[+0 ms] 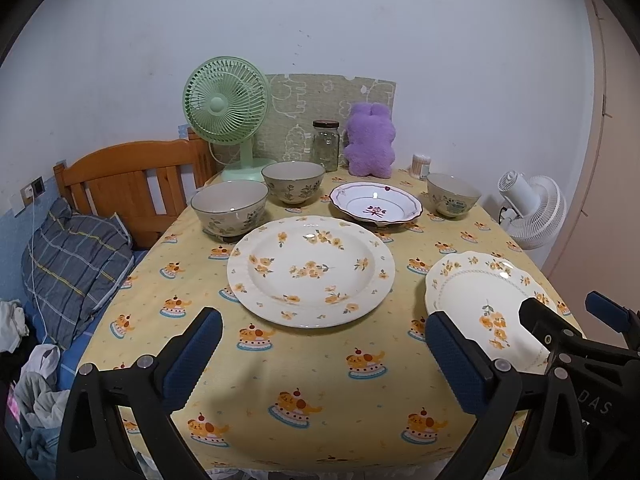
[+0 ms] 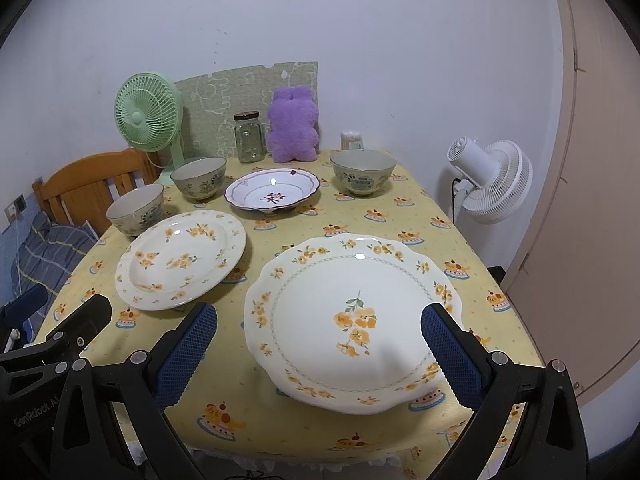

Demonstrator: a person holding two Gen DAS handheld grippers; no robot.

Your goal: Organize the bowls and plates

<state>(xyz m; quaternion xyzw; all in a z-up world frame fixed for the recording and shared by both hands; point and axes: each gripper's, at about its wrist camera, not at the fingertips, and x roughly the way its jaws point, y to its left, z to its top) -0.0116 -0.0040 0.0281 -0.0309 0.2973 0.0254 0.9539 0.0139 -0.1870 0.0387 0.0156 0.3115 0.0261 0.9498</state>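
A round yellow-flowered plate (image 1: 311,270) (image 2: 180,258) lies mid-table. A scalloped yellow-flowered plate (image 1: 486,308) (image 2: 352,320) lies at the front right. A purple-trimmed dish (image 1: 376,203) (image 2: 273,191) sits behind them. Three floral bowls stand at the back: left (image 1: 229,207) (image 2: 136,209), middle (image 1: 293,181) (image 2: 199,177), right (image 1: 453,194) (image 2: 363,171). My left gripper (image 1: 324,364) is open and empty above the table's front edge. My right gripper (image 2: 320,354) is open and empty, its fingers either side of the scalloped plate's near edge, above it.
A green fan (image 1: 226,108), glass jar (image 1: 325,145), purple plush (image 1: 370,146) and cotton-swab tub (image 1: 421,166) line the back of the yellow tablecloth (image 1: 312,364). A white fan (image 2: 490,176) stands right of the table. A wooden bed frame (image 1: 132,176) and pillow are left.
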